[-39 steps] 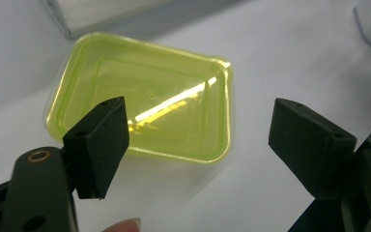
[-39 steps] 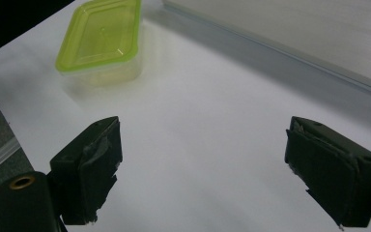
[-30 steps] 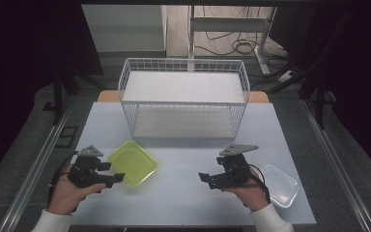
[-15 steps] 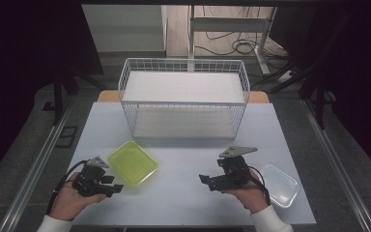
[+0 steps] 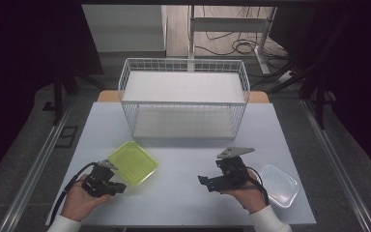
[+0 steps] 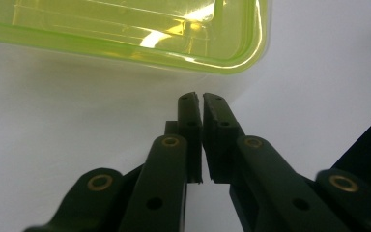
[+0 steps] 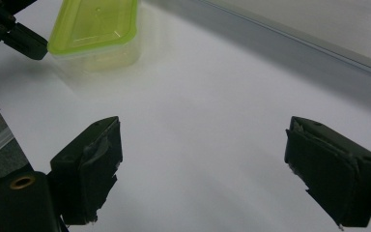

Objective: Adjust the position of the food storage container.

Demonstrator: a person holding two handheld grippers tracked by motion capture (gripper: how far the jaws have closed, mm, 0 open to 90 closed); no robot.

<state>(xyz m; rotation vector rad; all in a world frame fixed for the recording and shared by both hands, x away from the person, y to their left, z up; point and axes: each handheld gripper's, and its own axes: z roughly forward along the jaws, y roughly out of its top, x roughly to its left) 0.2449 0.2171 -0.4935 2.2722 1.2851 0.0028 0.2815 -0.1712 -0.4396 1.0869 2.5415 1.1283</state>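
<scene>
- My left gripper (image 5: 117, 187) sits low over the table (image 5: 183, 159), and its jaws have just been closing; in the left gripper view (image 6: 202, 99) they now stand pressed nearly together with only a sliver of gap and nothing between them.
- The yellow-green container (image 5: 132, 162) lies just ahead of my left gripper's tips; in the left gripper view (image 6: 140, 34) its rounded near corner is just beyond the jaws, close but apart from them.
- From above, that container rests flat on the table, just up and to the right of my left hand (image 5: 79, 200).
- My right gripper (image 5: 204, 181) is held level in my right hand (image 5: 244, 193), its tips pointing across the table toward my left side.
- In the right gripper view (image 7: 203, 159) its jaws stand wide apart, with bare table between the pads and nothing held.
- Far ahead of my right gripper, in that same view, the yellow-green container (image 7: 96, 29) shows with the tip of my left gripper (image 7: 26, 43) right against its corner; I cannot tell whether they touch there.
- A clear container (image 5: 278, 184) lies just behind my right hand, near the table's right edge.
- A white wire basket (image 5: 183, 96) stands at the far side of the table, well apart from both grippers.
</scene>
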